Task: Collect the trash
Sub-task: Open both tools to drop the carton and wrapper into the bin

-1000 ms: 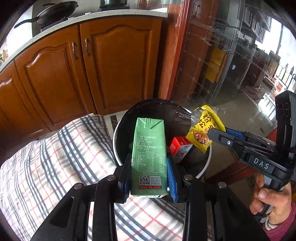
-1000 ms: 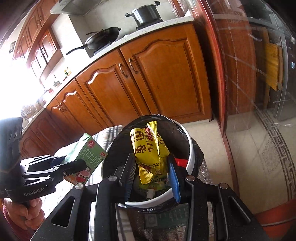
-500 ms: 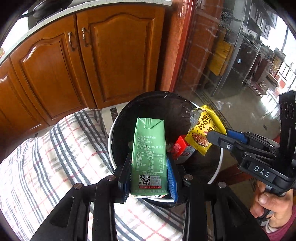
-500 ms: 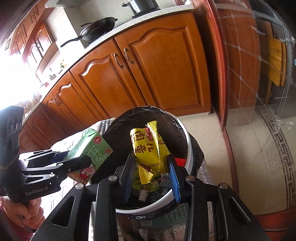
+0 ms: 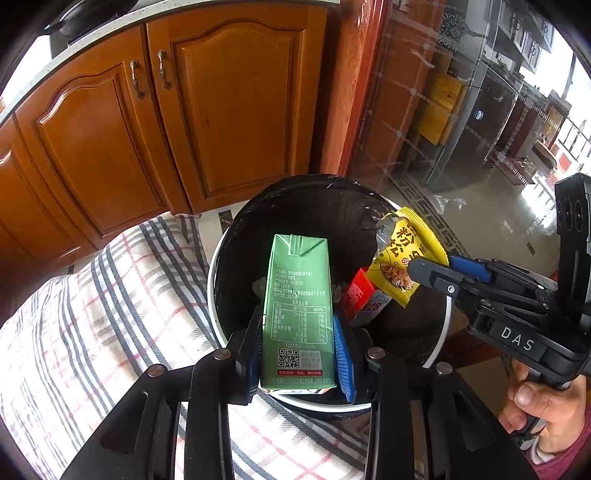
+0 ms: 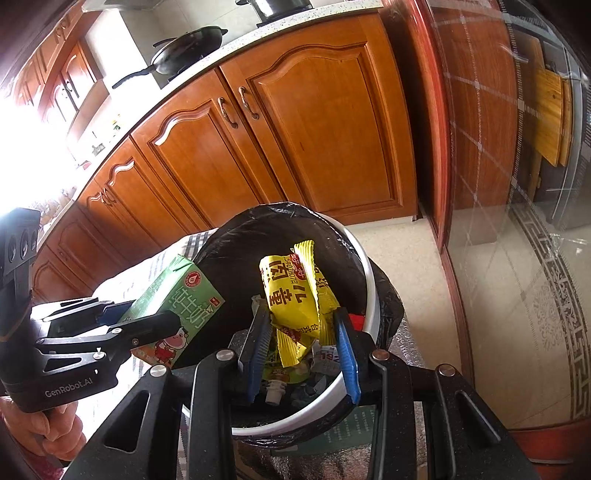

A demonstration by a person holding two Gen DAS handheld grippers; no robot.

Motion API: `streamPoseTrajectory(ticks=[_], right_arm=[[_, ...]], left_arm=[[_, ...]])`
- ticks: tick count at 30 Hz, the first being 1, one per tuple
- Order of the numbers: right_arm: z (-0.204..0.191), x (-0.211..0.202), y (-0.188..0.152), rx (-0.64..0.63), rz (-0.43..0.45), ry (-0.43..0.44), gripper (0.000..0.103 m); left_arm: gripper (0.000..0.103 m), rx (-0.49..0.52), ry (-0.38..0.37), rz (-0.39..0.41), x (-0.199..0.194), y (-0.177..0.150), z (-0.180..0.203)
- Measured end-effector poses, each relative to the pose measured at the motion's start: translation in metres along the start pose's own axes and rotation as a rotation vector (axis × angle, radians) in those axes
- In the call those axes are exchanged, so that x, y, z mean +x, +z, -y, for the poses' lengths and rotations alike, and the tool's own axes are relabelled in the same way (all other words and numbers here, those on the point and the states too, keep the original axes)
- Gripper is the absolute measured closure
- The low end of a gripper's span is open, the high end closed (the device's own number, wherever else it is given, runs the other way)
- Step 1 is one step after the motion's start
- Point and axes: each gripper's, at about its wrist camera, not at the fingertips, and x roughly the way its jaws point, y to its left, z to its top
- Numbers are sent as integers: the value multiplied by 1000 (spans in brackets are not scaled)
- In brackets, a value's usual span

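Checked cloth (image 5: 110,295) is seen at the left, spread over a low surface beside the bin (image 5: 218,295). Wooden cabinet doors (image 5: 229,110) stand behind it, and a dark pan (image 6: 184,51) sits on the kitchen desk (image 6: 295,20) above them. A green carton (image 5: 297,314) is clamped upright between the pads of the left tool (image 5: 297,350), held over the near rim of the bin; in the right wrist view the same carton (image 6: 177,306) is seen tilted over the bin's left edge, pinched by the left tool (image 6: 147,325). The bin is white with a black bag lining (image 6: 295,221) it, and scraps of rubbish can be made out at its bottom. A red packet (image 5: 356,291) lies inside it. Further right, a crumpled yellow wrapper (image 6: 295,295) is gripped between the pads of the right tool (image 6: 301,332) above the bin's opening; from the left wrist view the wrapper (image 5: 402,254) hangs at the tip of the right tool (image 5: 424,269). A hand (image 5: 546,410) holds that tool's handle at the far right.
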Motion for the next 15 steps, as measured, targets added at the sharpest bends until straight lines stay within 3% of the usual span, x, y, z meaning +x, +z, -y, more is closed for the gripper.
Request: streamPoseTrajectory(ticks=[10,12,14,15], right_arm=[[0,3,1,0,-10,-3,65],[1,3,2,7,-10,-9,60],[2,1,2,16,-4,-5,60],[2,-2,2,18,2,-6,58]], left_arm=[[69,-12,1,-19,4,2,0],[66,-13,-1,-5,-1,0,0],[53,-13,7,16,-7,-4,-1],[52,-15,8,28,-10,-7,-3]])
